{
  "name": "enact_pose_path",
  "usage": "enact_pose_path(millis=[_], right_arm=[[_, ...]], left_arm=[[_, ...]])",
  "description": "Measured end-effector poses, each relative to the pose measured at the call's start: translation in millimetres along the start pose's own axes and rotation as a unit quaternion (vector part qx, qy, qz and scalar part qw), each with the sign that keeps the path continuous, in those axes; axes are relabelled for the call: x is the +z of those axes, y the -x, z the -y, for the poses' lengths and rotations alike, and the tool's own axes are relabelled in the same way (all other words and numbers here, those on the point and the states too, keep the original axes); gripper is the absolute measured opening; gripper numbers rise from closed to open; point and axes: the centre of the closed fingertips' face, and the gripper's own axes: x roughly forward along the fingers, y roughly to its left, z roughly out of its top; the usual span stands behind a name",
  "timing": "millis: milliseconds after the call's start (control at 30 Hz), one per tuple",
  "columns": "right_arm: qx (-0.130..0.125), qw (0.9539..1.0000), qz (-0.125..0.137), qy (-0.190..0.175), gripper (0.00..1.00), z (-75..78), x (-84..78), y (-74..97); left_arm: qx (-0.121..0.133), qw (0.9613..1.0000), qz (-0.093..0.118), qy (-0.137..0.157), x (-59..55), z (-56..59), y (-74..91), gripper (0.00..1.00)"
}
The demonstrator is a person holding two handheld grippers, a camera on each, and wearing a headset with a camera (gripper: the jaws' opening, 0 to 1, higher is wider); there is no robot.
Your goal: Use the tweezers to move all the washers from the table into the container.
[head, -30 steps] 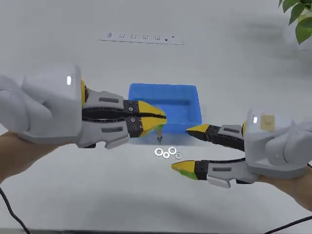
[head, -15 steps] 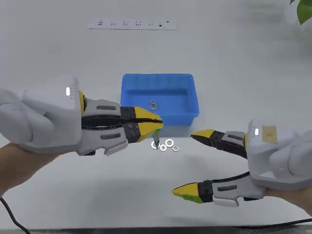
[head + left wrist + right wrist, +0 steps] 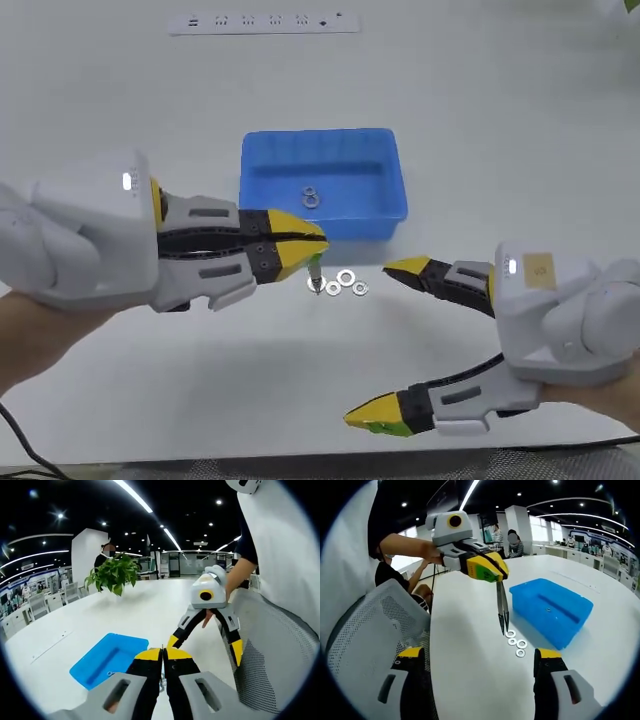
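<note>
Head view has the left gripper (image 3: 300, 245) clamped tight on the tweezers (image 3: 314, 270), tips angled down at a tight cluster of 4 washers (image 3: 340, 285) on the table (image 3: 500, 120), just in front of the blue container (image 3: 255, 170). 2 more lie inside it already. The right gripper (image 3: 365, 340) hangs off to the side, jaws wide apart, carrying nothing.

This looks like a pick. The best bet is to straddle the rim of 1 washer at the cluster's edge, so the neighbours don't get dragged. Then pinch firmly, lift straight up, and clear the near wall before letting go.

Right gripper view gives the side-on look the head view lacks: the tweezers (image 3: 501, 607) hang nearly upright, tips right at the end washer (image 3: 510, 634), though contact is too close to call. Left gripper view adds its own jaws pressed together, with the container (image 3: 110, 657) ahead to the left.
</note>
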Motion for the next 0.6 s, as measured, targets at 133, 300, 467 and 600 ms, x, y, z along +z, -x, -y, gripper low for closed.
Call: enact_pose_path(millis=[133,300,467,600], right_arm=[[0.004,1.0000,0.004,-0.004,0.96,0.8,-0.4,2.3],[0.011,0.9999,0.006,-0.011,0.99,-1.3,-1.1,2.6],[0.017,0.9998,0.002,-0.009,0.99,-4.1,-2.6,1.0],[0.024,0.9997,0.002,-0.011,1.00,-6.9,-2.8,-0.1]], left_arm=[[-0.003,1.0000,-0.003,-0.002,-1.5,0.1,-3.0,0.05],[-0.003,1.0000,-0.008,-0.005,-3.8,0.5,-4.2,0.05],[-0.003,0.9999,-0.010,-0.005,-4.8,0.0,-4.2,0.05],[0.000,0.9999,-0.014,-0.010,-5.7,-1.6,-4.2,0.05]])
